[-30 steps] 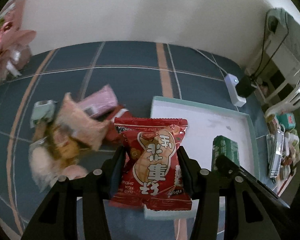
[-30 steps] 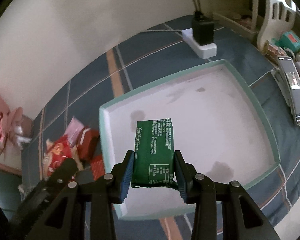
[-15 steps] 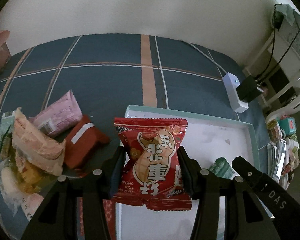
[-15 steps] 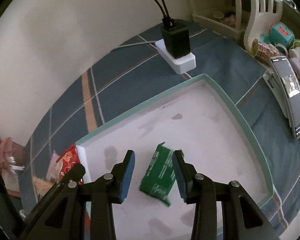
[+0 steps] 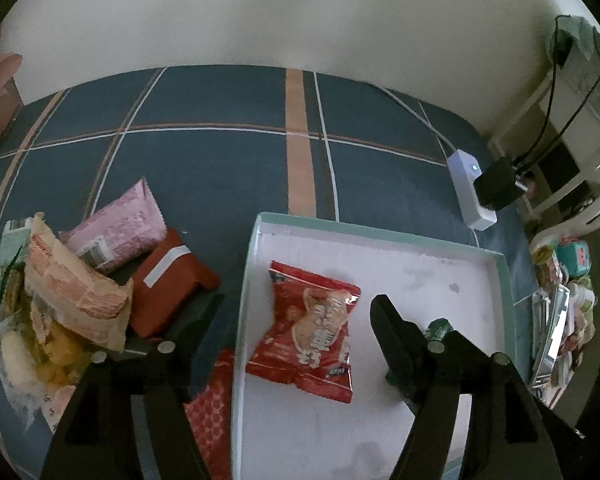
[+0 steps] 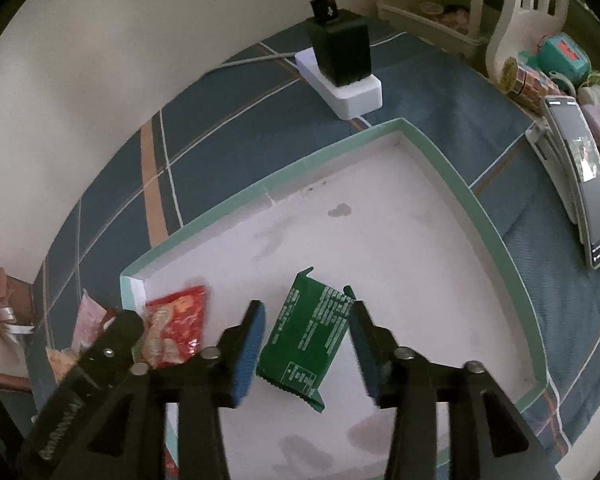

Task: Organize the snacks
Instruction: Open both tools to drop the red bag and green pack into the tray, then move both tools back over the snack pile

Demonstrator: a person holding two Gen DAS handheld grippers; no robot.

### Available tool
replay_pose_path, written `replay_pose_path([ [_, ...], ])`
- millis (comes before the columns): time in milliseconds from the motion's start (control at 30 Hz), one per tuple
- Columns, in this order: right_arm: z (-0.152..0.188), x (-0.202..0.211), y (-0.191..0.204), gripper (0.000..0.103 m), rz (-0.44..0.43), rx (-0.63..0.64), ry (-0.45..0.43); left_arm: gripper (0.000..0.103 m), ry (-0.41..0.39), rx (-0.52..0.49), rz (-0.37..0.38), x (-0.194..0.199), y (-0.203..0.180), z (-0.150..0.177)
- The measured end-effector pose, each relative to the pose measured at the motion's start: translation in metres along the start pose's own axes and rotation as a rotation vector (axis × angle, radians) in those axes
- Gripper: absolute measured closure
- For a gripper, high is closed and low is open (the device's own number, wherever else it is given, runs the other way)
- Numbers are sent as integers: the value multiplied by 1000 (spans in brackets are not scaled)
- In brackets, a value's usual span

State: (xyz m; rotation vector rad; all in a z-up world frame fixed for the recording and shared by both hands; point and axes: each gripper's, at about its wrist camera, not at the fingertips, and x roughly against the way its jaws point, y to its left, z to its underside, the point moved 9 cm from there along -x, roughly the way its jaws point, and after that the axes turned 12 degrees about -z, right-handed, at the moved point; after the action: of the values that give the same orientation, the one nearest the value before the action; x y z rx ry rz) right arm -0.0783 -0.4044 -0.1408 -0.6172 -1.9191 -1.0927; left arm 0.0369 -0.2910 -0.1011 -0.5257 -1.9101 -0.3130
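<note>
While both jaws stand wide apart, the left hand-held gripper (image 5: 296, 312) holds nothing, and the red peanut bag (image 5: 310, 326) lies flat in the white tray (image 5: 500, 276) between its fingers. The right hand-held gripper (image 6: 306, 344) is wide too, with the green packet (image 6: 306, 344) lying loose in the tray. At nine o'clock from the tray, more snacks (image 5: 80, 280) sit piled on the blue surface (image 5: 220, 160).
</note>
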Motion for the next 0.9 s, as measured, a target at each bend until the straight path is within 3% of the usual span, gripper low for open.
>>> replay_pose_path([
  [67, 2, 0, 1, 39, 13, 10, 10, 26, 13, -2, -23, 2, 5, 1],
  [267, 7, -1, 4, 23, 55, 42, 35, 14, 24, 5, -141, 7, 31, 0],
  [367, 10, -1, 9, 18, 69, 70, 43, 13, 17, 17, -197, 8, 47, -1],
  [633, 21, 6, 24, 9, 94, 135, 54, 13, 14, 82, -311, 12, 98, 8],
  [900, 43, 14, 49, 4, 75, 197, 65, 13, -6, 94, -380, 27, 133, 21],
])
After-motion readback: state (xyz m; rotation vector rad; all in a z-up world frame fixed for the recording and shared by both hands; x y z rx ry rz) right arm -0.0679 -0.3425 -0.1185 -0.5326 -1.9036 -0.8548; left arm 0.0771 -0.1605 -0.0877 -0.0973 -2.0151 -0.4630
